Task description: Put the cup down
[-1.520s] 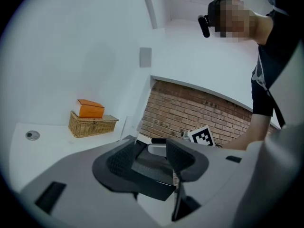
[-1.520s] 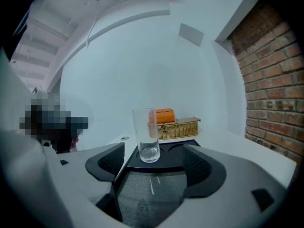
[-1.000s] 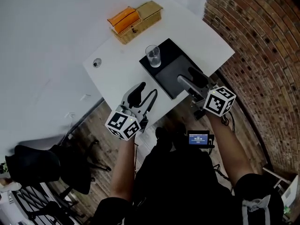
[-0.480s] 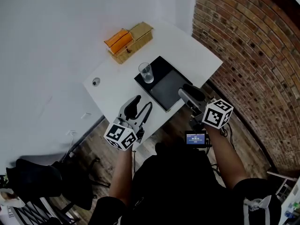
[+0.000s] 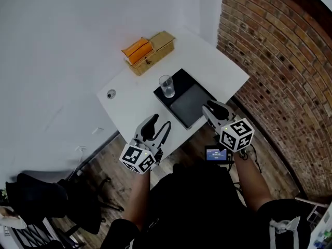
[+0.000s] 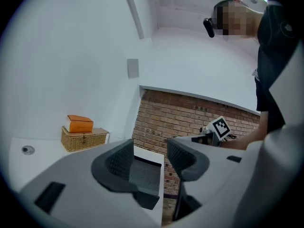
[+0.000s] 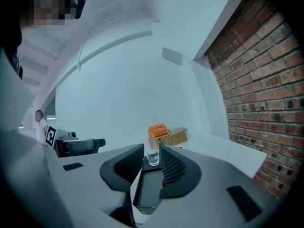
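Head view: glass cup (image 5: pixel 166 86) on black slab (image 5: pixel 189 105); right gripper (image 5: pixel 213 108) closed, left gripper (image 5: pixel 159 124) spread.

A white rectangular table (image 5: pixel 218 61) stands in the corner where the white wall meets the brick one. Three things rest on its top. A flat black slab with a grey panel (image 5: pixel 188 104) lies near the front edge. A tan woven wicker basket (image 5: pixel 164 40) sits at the back. Well off to the left is a small round metal-looking disc (image 5: pixel 110 93), possibly a cable grommet set into the top.
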